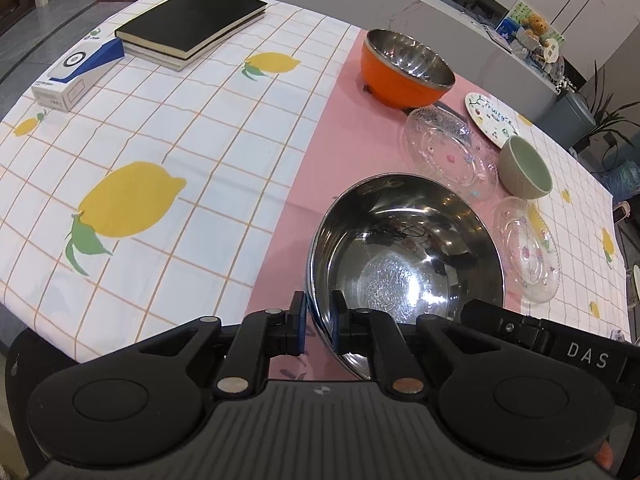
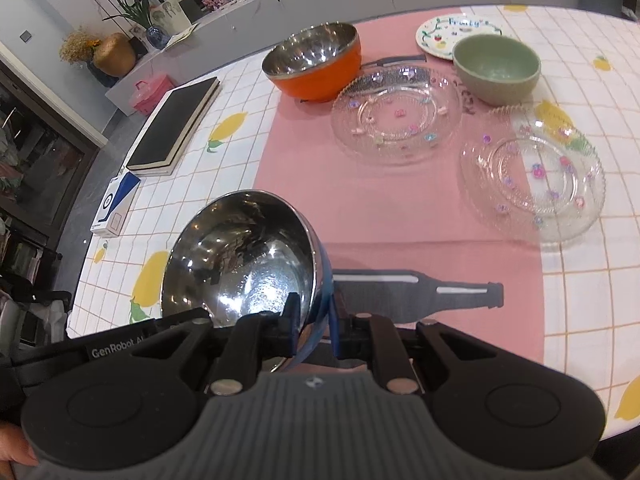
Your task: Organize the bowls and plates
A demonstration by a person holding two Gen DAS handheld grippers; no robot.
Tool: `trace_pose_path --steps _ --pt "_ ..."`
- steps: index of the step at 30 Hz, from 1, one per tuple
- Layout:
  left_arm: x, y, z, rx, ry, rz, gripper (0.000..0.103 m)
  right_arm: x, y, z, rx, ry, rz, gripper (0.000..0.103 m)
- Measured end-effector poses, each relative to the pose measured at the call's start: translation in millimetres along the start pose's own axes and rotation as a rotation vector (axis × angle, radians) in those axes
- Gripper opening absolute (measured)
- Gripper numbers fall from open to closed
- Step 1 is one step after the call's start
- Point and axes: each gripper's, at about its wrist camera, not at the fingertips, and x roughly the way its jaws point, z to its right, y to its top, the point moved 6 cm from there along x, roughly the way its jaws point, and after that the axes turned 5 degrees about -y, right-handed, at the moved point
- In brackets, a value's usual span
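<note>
A steel bowl with a blue outside (image 1: 404, 248) (image 2: 240, 256) is held over the pink mat by both grippers. My left gripper (image 1: 319, 322) is shut on its left rim, and my right gripper (image 2: 316, 320) is shut on its right rim. Farther back stand an orange bowl with a steel lining (image 1: 404, 68) (image 2: 316, 60), a large glass plate (image 1: 444, 148) (image 2: 396, 116), a small glass plate (image 1: 528, 248) (image 2: 532, 176), a green bowl (image 1: 524, 168) (image 2: 496, 66) and a painted white plate (image 1: 490, 118) (image 2: 444, 34).
The pink mat (image 1: 336, 128) (image 2: 360, 200) lies on a lemon-print tablecloth (image 1: 160, 120) (image 2: 224, 120). Black books (image 1: 192, 24) (image 2: 172, 128) and a white-and-blue box (image 1: 76, 72) (image 2: 114, 208) sit at the left. A grey bottle print (image 2: 420, 292) marks the mat.
</note>
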Motion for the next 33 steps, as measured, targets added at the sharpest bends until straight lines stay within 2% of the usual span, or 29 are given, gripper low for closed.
trace_pose_path --steps 13,22,26,27,28,29,30,33 --pt "11.6 -14.9 -12.5 -0.010 0.047 -0.048 0.013 20.5 -14.3 1.7 0.009 0.009 -0.071 0.013" --pt "10.0 -15.4 -13.0 0.011 0.071 -0.053 0.013 23.9 -14.8 0.1 0.007 0.013 -0.085 0.013" --pt "10.1 -15.3 -9.9 0.033 0.080 -0.056 0.014 24.8 -14.9 0.3 0.007 0.021 -0.086 0.017" --pt "9.8 -15.2 -9.2 0.040 0.084 -0.053 0.015 24.1 -15.0 -0.1 0.004 0.020 -0.085 0.017" --pt "9.1 -14.8 -8.4 0.046 0.085 -0.048 0.024 23.0 -14.8 -0.6 -0.003 0.015 -0.080 0.024" --pt "8.2 -13.9 -8.1 0.050 0.082 -0.041 0.028 21.4 -14.4 -1.2 -0.014 0.008 -0.070 0.038" --pt "6.6 -12.8 -8.1 0.049 0.078 -0.032 0.037 19.3 -13.6 -1.5 -0.024 0.000 -0.057 0.042" --pt "-0.2 -8.1 -6.6 0.059 0.071 -0.005 0.044 11.5 -10.0 -1.4 -0.044 -0.006 -0.027 0.044"
